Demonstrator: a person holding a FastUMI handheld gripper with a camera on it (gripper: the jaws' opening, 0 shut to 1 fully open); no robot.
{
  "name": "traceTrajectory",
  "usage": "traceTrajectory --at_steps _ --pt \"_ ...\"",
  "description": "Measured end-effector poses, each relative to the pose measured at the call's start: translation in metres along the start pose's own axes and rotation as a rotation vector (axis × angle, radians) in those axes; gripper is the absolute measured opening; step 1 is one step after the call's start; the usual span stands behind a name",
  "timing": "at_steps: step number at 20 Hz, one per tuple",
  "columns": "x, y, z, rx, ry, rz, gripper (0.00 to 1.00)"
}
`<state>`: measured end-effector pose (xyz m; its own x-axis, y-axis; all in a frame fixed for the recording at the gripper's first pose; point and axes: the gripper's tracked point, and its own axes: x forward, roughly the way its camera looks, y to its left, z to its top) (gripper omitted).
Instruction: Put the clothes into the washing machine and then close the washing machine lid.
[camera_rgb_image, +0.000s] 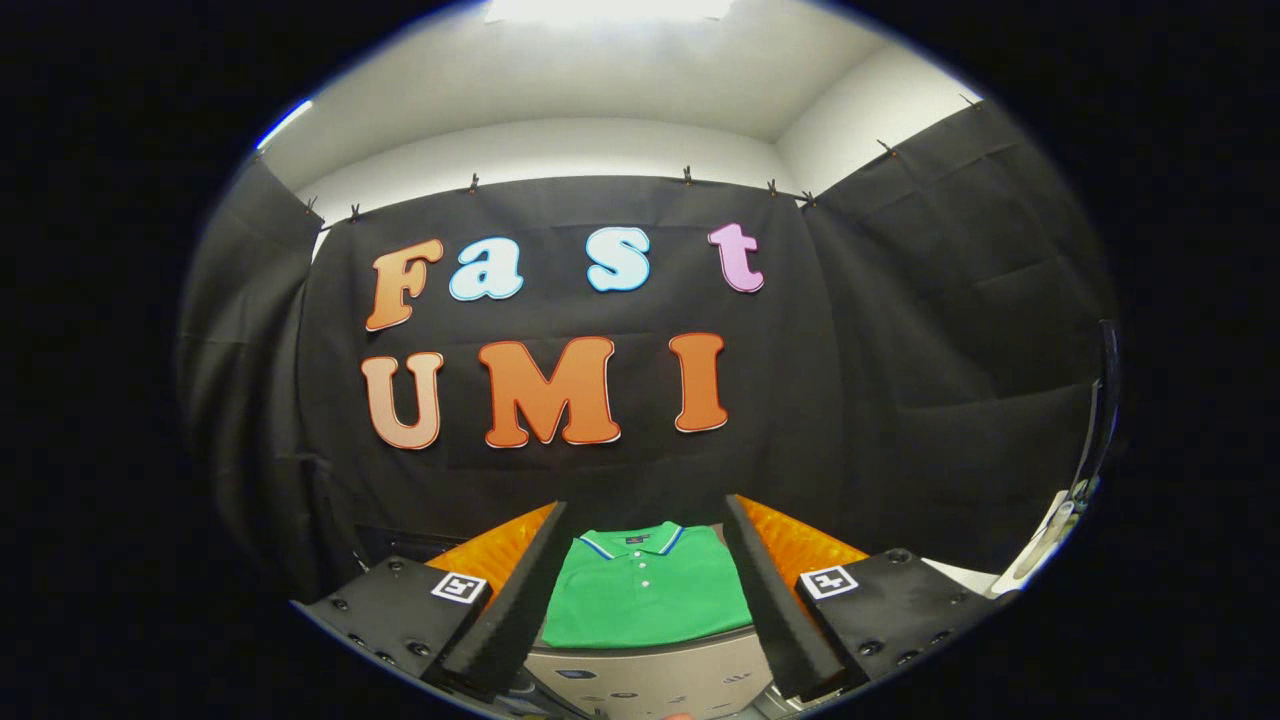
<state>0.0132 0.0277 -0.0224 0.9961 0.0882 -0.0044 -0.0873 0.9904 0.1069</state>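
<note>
The tool (645, 560) is hovering with fingers spread wide and empty, the folded shirt (645, 600) lying straight ahead, framed between them.

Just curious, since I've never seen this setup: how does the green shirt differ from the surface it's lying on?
The green polo shirt is bright, soft cloth, neatly folded with a buttoned collar; the washing machine top is pale, hard and flat with printed markings. The shirt lies ahead of the open gripper, framed between its fingers. Both lie level.
</note>
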Motion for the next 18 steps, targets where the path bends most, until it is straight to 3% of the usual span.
traceTrajectory --at_steps 6,10,18 --pt "0.009 -0.012 -0.001 0.034 0.010 -0.028 0.97" --pt "0.020 -0.005 0.002 -0.001 0.012 0.004 0.97" --pt "0.124 0.004 -0.007 -0.010 0.154 0.078 0.98"
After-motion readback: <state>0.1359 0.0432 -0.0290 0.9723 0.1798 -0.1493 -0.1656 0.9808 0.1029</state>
